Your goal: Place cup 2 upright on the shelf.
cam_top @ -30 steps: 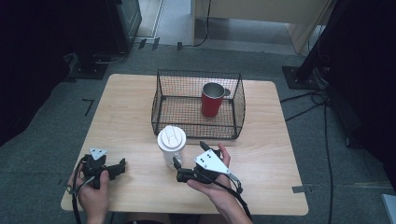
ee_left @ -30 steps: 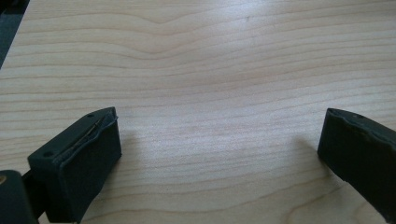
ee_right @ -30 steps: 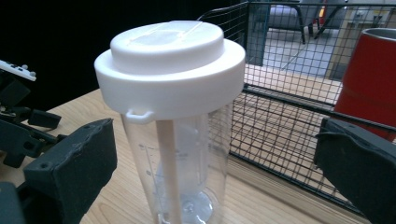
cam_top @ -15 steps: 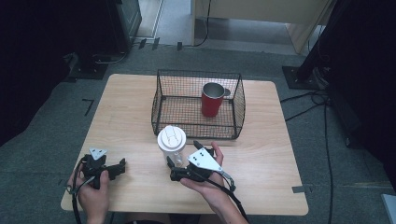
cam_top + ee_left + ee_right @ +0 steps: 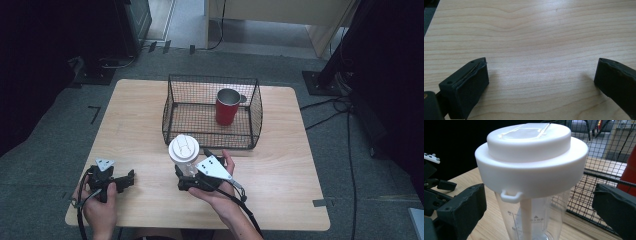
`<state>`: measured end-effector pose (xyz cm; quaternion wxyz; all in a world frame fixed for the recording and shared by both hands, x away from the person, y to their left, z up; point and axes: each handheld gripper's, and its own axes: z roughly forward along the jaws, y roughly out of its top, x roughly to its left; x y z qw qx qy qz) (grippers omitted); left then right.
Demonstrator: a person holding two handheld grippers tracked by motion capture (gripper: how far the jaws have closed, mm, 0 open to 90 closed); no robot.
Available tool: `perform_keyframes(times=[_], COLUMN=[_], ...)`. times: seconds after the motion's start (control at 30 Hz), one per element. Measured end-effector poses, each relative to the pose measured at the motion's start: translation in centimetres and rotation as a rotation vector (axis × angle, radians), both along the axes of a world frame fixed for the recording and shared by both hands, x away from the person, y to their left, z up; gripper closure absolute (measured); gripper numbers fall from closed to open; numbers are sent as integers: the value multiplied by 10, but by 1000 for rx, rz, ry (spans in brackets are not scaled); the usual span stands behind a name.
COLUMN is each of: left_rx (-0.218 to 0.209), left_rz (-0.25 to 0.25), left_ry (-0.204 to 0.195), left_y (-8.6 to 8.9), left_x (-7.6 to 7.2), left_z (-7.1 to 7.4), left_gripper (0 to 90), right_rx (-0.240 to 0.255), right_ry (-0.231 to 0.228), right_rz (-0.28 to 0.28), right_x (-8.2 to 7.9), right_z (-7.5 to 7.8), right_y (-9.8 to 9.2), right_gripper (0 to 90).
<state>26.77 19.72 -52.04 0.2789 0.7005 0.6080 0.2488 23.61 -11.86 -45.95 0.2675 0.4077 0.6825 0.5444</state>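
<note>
Closing in: right gripper [image 5: 186,176] now straddles cup [image 5: 183,150] | left gripper [image 5: 121,179] unmoved

The person's left hand [image 5: 100,205] holds the left gripper [image 5: 120,180] low at the near left side, and its jaws stand wide apart, with nothing between them. The right hand [image 5: 217,192] holds the right gripper [image 5: 182,177], turned toward the left, jaws also spread wide. Both forearms come from the near edge.

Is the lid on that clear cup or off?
On. The white lid caps the clear cup, which stands upright between the open right gripper.
</note>
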Motion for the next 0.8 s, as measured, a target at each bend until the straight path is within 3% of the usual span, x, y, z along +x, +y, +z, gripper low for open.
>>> perform_keyframes(times=[0.8], left_rx=[2], left_rz=[-9], left_ry=[1], left_y=[-1], left_x=[1], left_z=[0], left_gripper=[0], right_rx=[10], right_ry=[6], right_rz=[-3], right_x=[12], right_z=[1], right_y=[21], right_gripper=[8])
